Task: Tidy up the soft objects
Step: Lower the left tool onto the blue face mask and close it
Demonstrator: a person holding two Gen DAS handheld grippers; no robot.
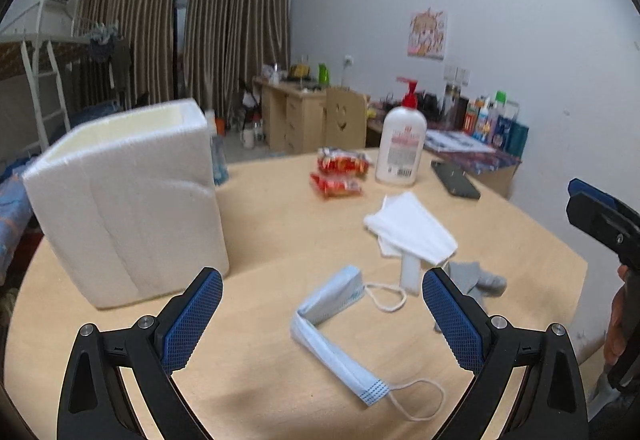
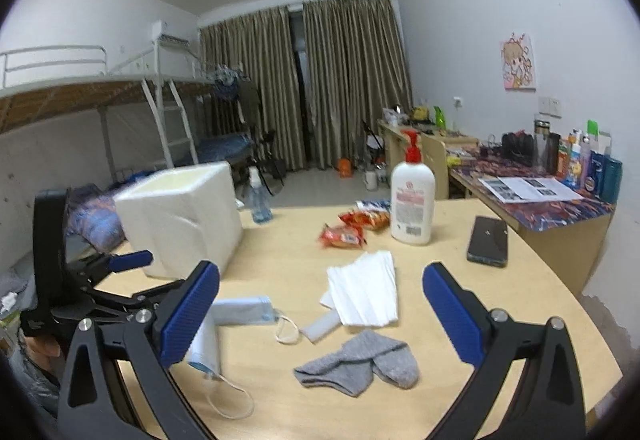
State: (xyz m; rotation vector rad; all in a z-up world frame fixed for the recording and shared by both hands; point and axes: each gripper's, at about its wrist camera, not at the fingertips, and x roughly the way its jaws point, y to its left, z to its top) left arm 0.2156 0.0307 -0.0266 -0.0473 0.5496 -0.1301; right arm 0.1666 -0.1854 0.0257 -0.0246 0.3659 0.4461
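Blue mask [image 1: 340, 332] lies bent on wooden table [image 1: 260, 232], between wide-open fingers of left gripper [image 1: 322, 324], nothing held. White mask [image 2: 366, 290] just behind, over small white piece, maybe packet. Grey sock [image 2: 360, 366] lies between wide-open fingers of right gripper [image 2: 320, 316], also empty. Foam box [image 1: 128, 200] stands left; lotion bottle [image 2: 412, 196], phone [image 2: 488, 240] farther back.

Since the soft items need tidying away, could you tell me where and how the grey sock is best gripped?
I would pinch the grey sock across its bunched middle fold, coming straight down from above with the right gripper, whose jaws are open. The sock lies flat and crumpled on the table, so the raised fold probably offers the thickest fabric to catch.
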